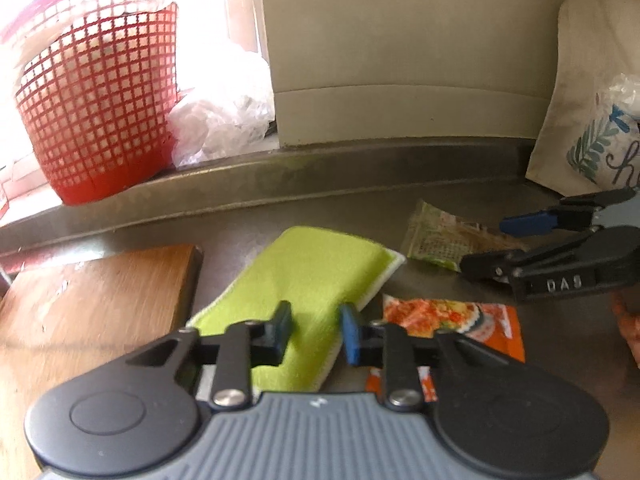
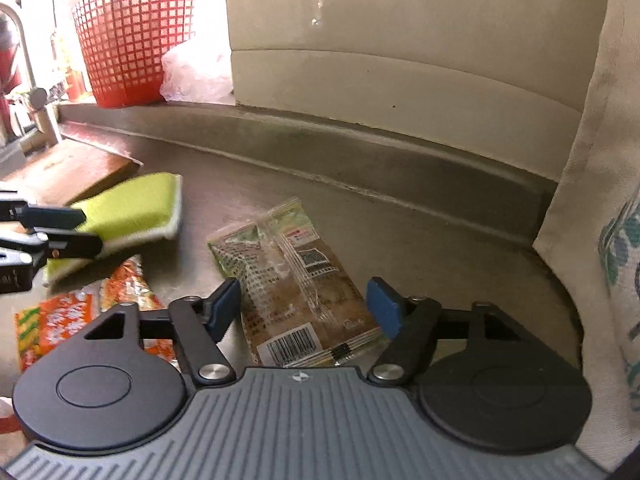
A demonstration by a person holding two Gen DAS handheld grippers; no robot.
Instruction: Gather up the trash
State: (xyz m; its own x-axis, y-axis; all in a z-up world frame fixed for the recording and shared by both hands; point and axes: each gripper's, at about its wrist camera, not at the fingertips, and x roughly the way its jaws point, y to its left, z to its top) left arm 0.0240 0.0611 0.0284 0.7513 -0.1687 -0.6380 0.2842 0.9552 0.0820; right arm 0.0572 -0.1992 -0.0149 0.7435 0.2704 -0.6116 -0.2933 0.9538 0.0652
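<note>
Steel counter [image 2: 400, 240] with trash, seen from my two grippers. My left gripper [image 1: 316, 330] has its jaws drawn in around the near end of a lime-green sponge pad [image 1: 304, 272]; in the right wrist view the pads pinch its edge, the pad tilted off the counter. My right gripper [image 2: 306, 310] keeps its jaws spread, one on each side of a clear snack wrapper [image 2: 296, 276] lying flat, not touching it. Orange printed packets [image 2: 80, 312] lie to the left, near the pad. Far left on the ledge stands a red mesh basket [image 1: 96, 92], crumpled white plastic [image 1: 224, 116] beside it. A wooden board [image 1: 92, 300] lies left; a cloth bag [image 1: 592, 120] leans at right.
</note>
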